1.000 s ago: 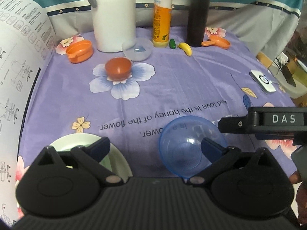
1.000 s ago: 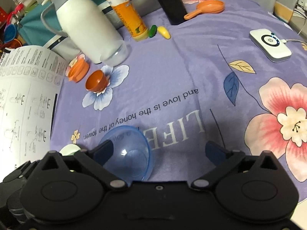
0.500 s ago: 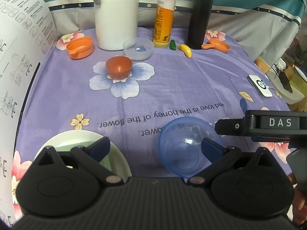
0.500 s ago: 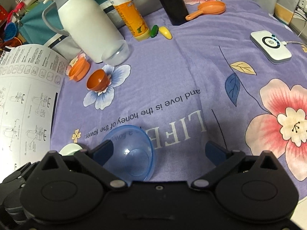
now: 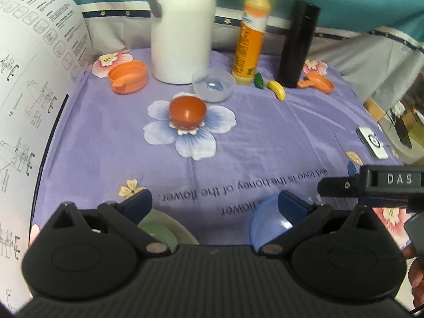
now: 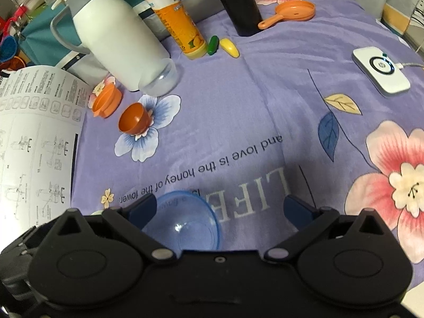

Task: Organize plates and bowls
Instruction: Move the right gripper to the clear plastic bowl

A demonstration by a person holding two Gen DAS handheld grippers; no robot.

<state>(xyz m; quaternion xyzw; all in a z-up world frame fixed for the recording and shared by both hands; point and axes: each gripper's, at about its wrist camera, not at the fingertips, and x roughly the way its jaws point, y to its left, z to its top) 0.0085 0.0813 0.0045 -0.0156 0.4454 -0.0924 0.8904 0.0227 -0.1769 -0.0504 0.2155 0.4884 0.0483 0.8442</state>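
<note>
Purple flowered cloth (image 5: 265,137) covers the bench. Both hand-held grippers, left (image 5: 214,204) and right (image 6: 220,208), gape open. Blue bowl (image 6: 185,220) at bottom centre, green plate (image 5: 161,229) half hidden.

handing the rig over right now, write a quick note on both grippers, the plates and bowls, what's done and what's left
Left gripper: open, empty, low over the cloth.
Right gripper: open, empty, its left finger beside the blue bowl.
Near edge: green plate on the left, blue bowl to its right, apart.
Far side: orange bowl, clear bowl in front of the white jug, orange cup.
Done: nothing stacked.
Left: gather the bowls, probably the blue one first.
</note>
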